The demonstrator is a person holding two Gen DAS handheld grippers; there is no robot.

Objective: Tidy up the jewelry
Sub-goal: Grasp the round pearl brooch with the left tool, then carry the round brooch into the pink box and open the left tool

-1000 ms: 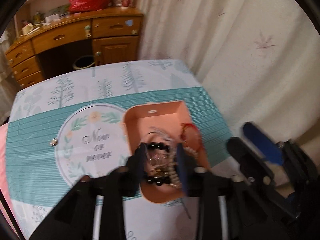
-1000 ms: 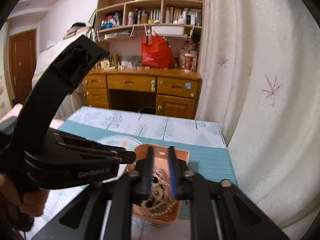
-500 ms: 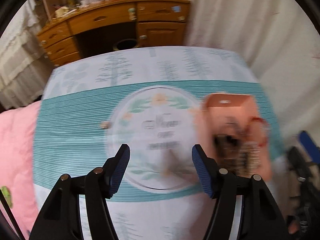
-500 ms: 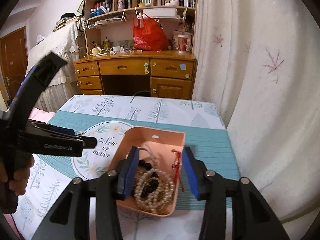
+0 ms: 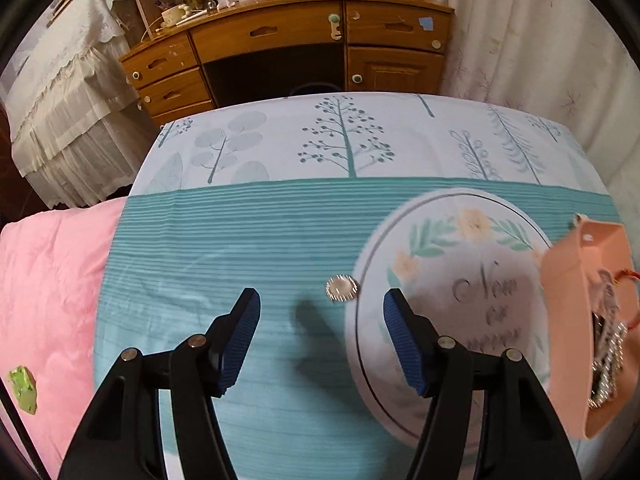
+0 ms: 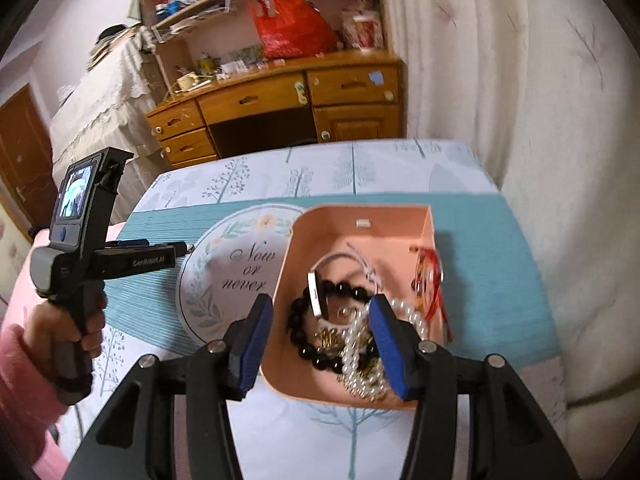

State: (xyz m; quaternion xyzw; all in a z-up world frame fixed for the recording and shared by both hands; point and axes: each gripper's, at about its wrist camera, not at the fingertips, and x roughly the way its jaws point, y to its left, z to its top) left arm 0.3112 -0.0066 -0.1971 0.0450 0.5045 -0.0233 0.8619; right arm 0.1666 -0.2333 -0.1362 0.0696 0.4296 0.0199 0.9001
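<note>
A: Where's the jewelry?

B: Most of it's piled in the pink tray on the tablecloth, at approx 3 o'clock from the round "Now or never" print. A black bead bracelet, a pearl strand and a red cord piece lie tangled there.

A: Anything outside it?

B: One small sparkly round piece on the teal stripes, just at the print's 9 o'clock edge.

A: Left gripper?

B: Left gripper hovers above the cloth, jaws parted and empty, just been opening. The sparkly piece is at 12 o'clock from the gap, apart from both pads.

A: Right gripper?

B: Right gripper hangs over the tray, jaws also just been opening, about halfway, gripping nothing. Beads and pearls show between the pads, untouched.
</note>
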